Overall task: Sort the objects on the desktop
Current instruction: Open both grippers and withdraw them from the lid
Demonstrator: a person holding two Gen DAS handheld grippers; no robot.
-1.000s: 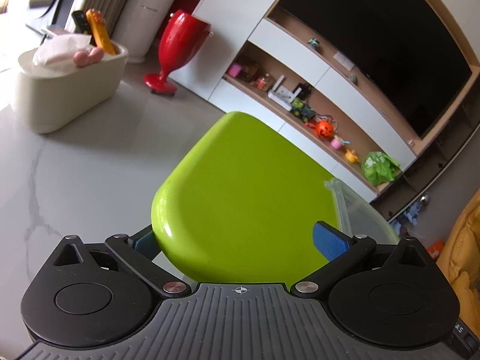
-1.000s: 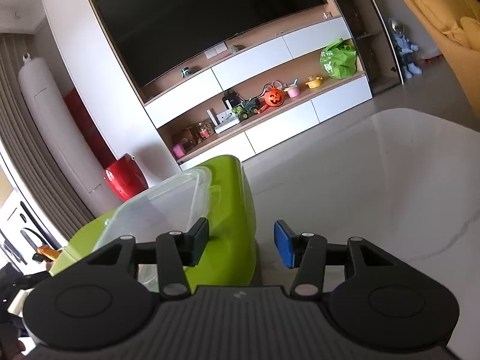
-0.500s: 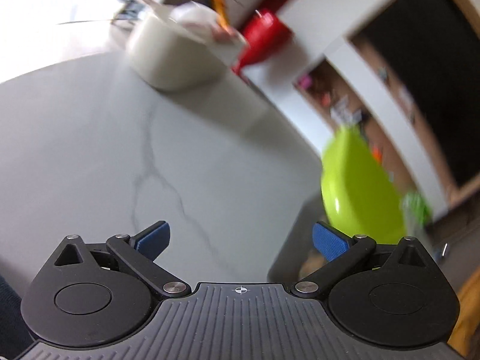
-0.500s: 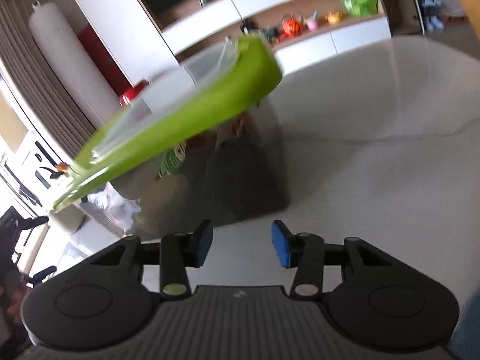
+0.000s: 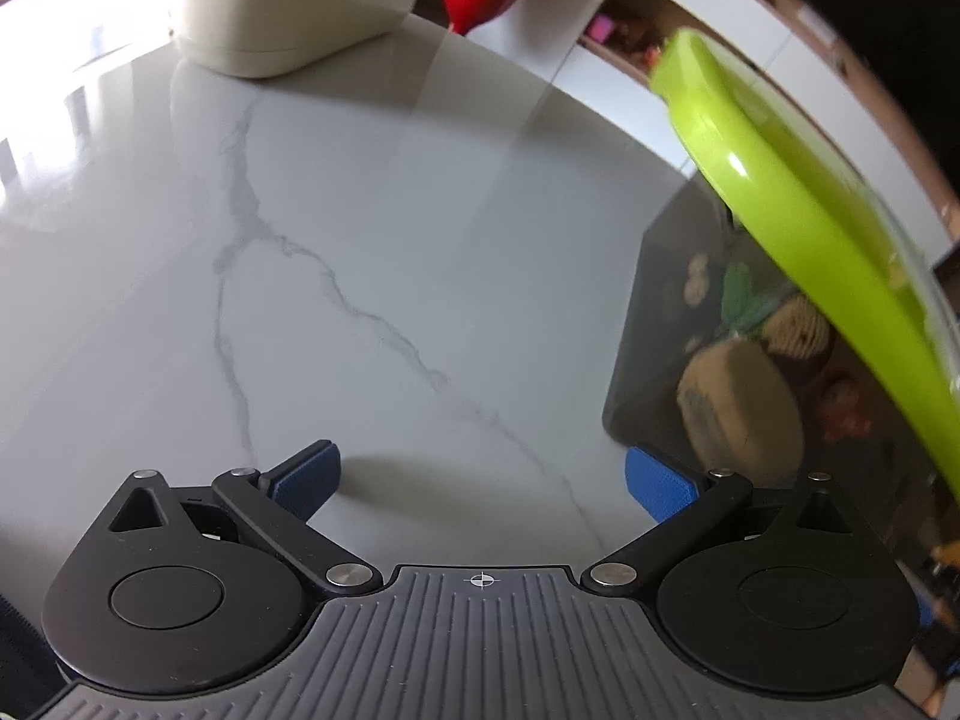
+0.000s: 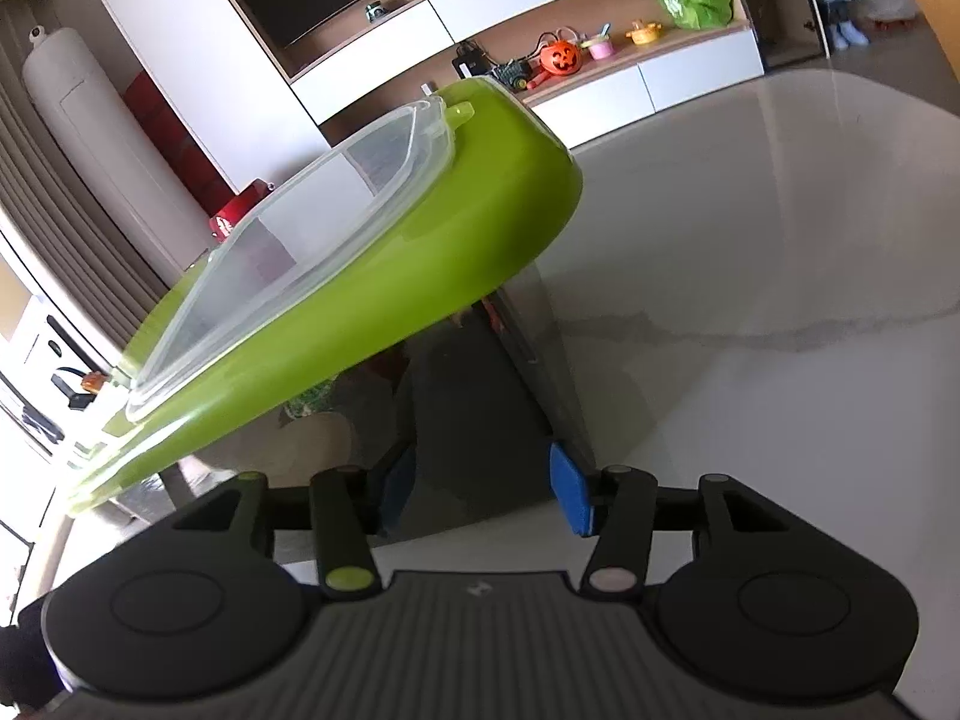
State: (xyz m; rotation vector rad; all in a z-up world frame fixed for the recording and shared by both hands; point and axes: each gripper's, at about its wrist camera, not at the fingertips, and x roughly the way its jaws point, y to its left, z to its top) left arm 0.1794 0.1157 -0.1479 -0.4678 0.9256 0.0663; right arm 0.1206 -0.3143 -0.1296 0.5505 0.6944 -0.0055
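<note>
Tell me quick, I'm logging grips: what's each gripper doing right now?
Left gripper: open, nothing between its pads.
Right gripper: open, jaws just been opening, a corner of the dark box between them.

Ahead of the left gripper (image 5: 483, 483), bare marble table (image 5: 372, 228) lies free from 10 to 1 o'clock. A cream caddy (image 5: 288, 6) blocks the far edge at 11 o'clock. At 2 to 3 o'clock a dark translucent bin (image 5: 738, 360) with its tilted green lid (image 5: 798, 198) bars passage. Beyond the bin, at 2 o'clock in the right wrist view, the tabletop is clear.
</note>
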